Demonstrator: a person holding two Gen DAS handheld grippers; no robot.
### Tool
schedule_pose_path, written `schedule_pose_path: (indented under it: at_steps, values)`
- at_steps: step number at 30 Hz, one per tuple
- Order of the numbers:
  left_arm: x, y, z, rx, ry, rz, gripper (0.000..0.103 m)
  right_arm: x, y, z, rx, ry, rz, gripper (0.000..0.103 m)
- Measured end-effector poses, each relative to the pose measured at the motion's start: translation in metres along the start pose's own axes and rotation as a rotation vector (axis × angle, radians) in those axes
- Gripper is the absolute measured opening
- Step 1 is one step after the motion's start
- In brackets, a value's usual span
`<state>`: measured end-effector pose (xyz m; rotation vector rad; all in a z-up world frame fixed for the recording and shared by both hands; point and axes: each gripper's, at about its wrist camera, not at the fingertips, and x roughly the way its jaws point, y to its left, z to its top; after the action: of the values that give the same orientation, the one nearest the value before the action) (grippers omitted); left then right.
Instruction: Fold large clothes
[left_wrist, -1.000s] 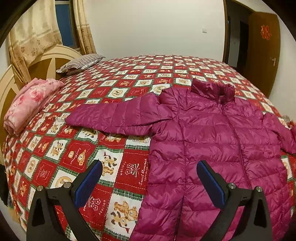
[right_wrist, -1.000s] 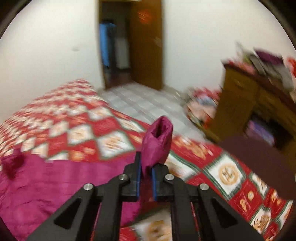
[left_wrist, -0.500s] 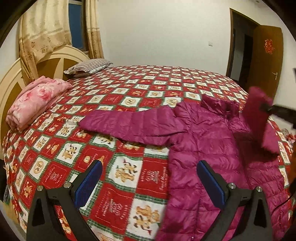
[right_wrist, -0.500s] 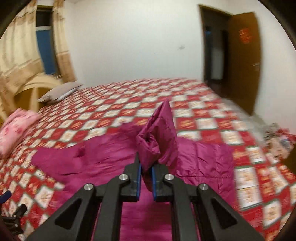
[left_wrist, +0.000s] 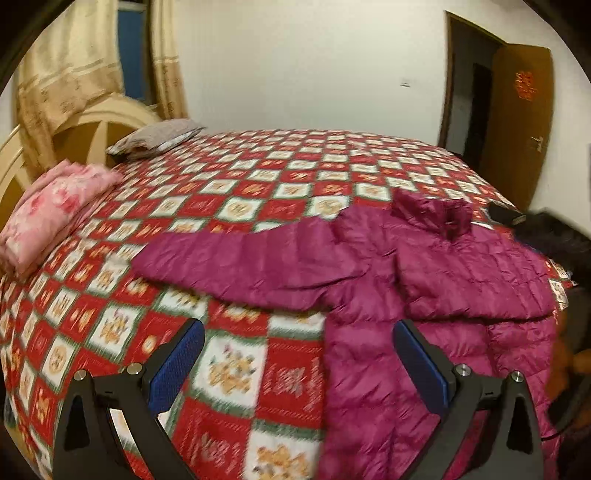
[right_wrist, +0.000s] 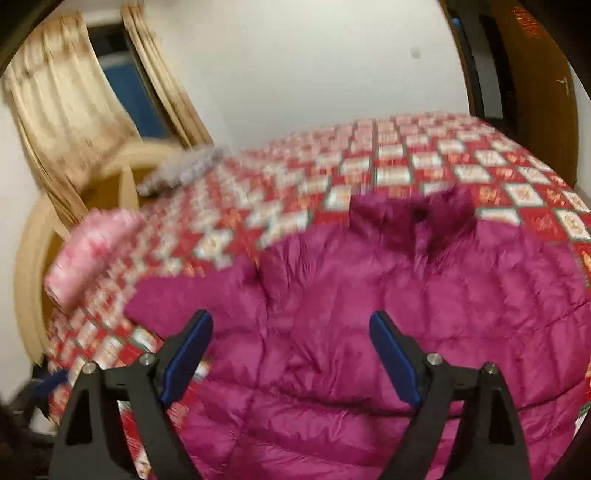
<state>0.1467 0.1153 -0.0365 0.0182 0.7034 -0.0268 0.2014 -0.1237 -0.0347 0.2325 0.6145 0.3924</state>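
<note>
Left wrist view: a magenta puffer jacket (left_wrist: 424, 280) lies on the checked bed (left_wrist: 258, 177), one sleeve (left_wrist: 240, 262) stretched toward nine o'clock, the other folded across its chest. Left gripper (left_wrist: 299, 362) hangs spread and empty. Right gripper (right_wrist: 291, 354) is opening, nothing between its pads. Slippery padding may spring the folded sleeve open again.

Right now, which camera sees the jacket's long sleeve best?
The left wrist view: the outstretched sleeve lies whole across the quilt, fairly sharp. The right wrist view shows only part of that sleeve, blurred and partly behind a finger.
</note>
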Motion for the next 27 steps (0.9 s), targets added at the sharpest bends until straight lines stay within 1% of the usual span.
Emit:
schedule_pose_path:
  at_steps: [1, 2, 3, 4, 5, 6, 7, 8, 10, 12, 13, 15, 16, 17, 18, 19, 20, 21, 24, 25, 27]
  values:
    - [0.003, -0.01, 0.005, 0.02, -0.009, -0.007, 0.102, -0.018, -0.01, 0.006, -0.006, -0.037, -0.052, 0.088]
    - [0.006, -0.019, 0.01, 0.038, -0.017, -0.013, 0.102, -0.025, -0.016, 0.01, -0.01, -0.053, -0.097, 0.077]
    - [0.01, -0.03, 0.015, 0.057, -0.027, -0.021, 0.102, -0.039, -0.033, 0.016, -0.011, -0.071, -0.187, 0.057]
    - [0.016, -0.042, 0.02, 0.07, -0.036, -0.025, 0.102, -0.046, -0.048, 0.02, -0.006, -0.075, -0.263, 0.048]
    - [0.022, -0.052, 0.025, 0.08, -0.043, -0.027, 0.102, -0.049, -0.06, 0.022, 0.006, -0.073, -0.321, 0.041]
    - [0.032, -0.066, 0.031, 0.095, -0.045, -0.03, 0.102, -0.052, -0.08, 0.022, 0.038, -0.067, -0.41, 0.041]
    - [0.042, -0.078, 0.035, 0.103, -0.04, -0.026, 0.102, -0.051, -0.102, 0.018, 0.08, -0.054, -0.462, 0.041]
    - [0.051, -0.089, 0.039, 0.109, -0.032, -0.021, 0.102, -0.048, -0.114, 0.015, 0.105, -0.039, -0.472, 0.041]
    - [0.077, -0.117, 0.046, 0.131, -0.005, -0.028, 0.102, -0.032, -0.144, -0.002, 0.172, 0.031, -0.524, 0.041]
    - [0.1, -0.139, 0.048, 0.141, 0.022, -0.01, 0.102, -0.017, -0.16, -0.018, 0.223, 0.086, -0.528, 0.041]
    - [0.111, -0.148, 0.047, 0.142, 0.029, -0.001, 0.102, -0.008, -0.167, -0.028, 0.261, 0.117, -0.511, 0.041]
    - [0.132, -0.16, 0.042, 0.144, 0.049, 0.038, 0.102, 0.004, -0.173, -0.041, 0.293, 0.151, -0.491, 0.041]
    - [0.145, -0.164, 0.039, 0.145, 0.075, 0.063, 0.102, 0.008, -0.171, -0.047, 0.276, 0.146, -0.503, 0.041]
    - [0.16, -0.167, 0.033, 0.145, 0.11, 0.085, 0.102, 0.007, -0.172, -0.049, 0.256, 0.138, -0.512, 0.041]
    - [0.174, -0.167, 0.026, 0.137, 0.145, 0.098, 0.102, 0.007, -0.169, -0.051, 0.226, 0.13, -0.524, 0.044]
    - [0.183, -0.167, 0.019, 0.125, 0.163, 0.094, 0.102, 0.009, -0.163, -0.053, 0.198, 0.125, -0.53, 0.047]
    - [0.188, -0.165, 0.016, 0.111, 0.173, 0.082, 0.102, 0.01, -0.166, -0.052, 0.185, 0.126, -0.531, 0.053]
    - [0.19, -0.164, 0.014, 0.096, 0.178, 0.07, 0.102, 0.012, -0.162, -0.051, 0.165, 0.132, -0.528, 0.06]
    - [0.188, -0.156, 0.019, 0.076, 0.192, 0.034, 0.102, 0.019, -0.155, -0.05, 0.119, 0.149, -0.531, 0.074]
    - [0.183, -0.148, 0.023, 0.059, 0.19, 0.023, 0.102, 0.021, -0.153, -0.05, 0.106, 0.154, -0.54, 0.075]
    - [0.166, -0.128, 0.031, -0.008, 0.14, 0.024, 0.102, 0.023, -0.153, -0.051, 0.092, 0.154, -0.554, 0.076]
